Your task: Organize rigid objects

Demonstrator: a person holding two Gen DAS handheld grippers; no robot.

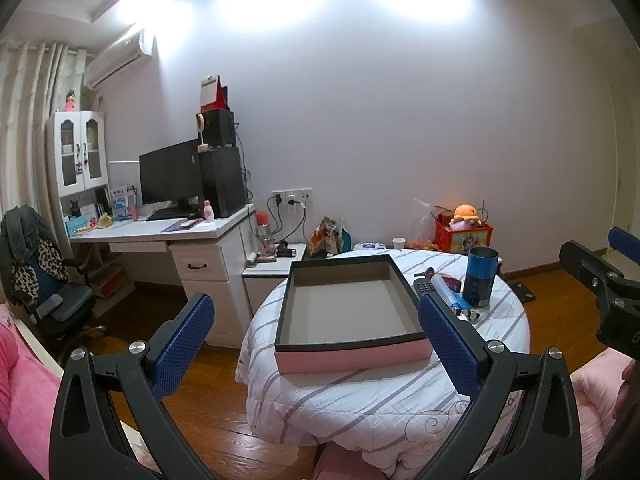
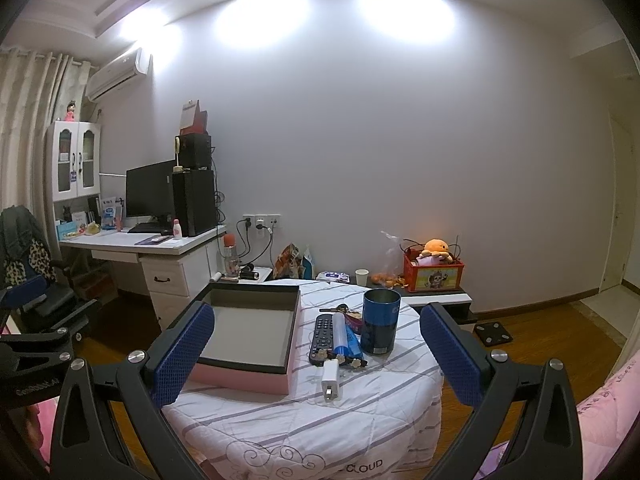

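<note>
Clutter is our risk: both tongs, left gripper [image 1: 316,344] and right gripper [image 2: 316,354], gape wide and empty, while the black remote control [image 2: 322,334], white charger [image 2: 330,376] and blue metal can [image 2: 381,322] crowd just right of the empty pink-sided box [image 2: 244,378], so we could topple the can.

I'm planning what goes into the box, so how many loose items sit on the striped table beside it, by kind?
Remote control: 1
Blue cylindrical tin: 1
White charger plug: 1
White-and-blue tube: 1
Blue packet: 1
Key bunch, partly hidden: 1
Total: 6, not counting the empty pink box.
</note>
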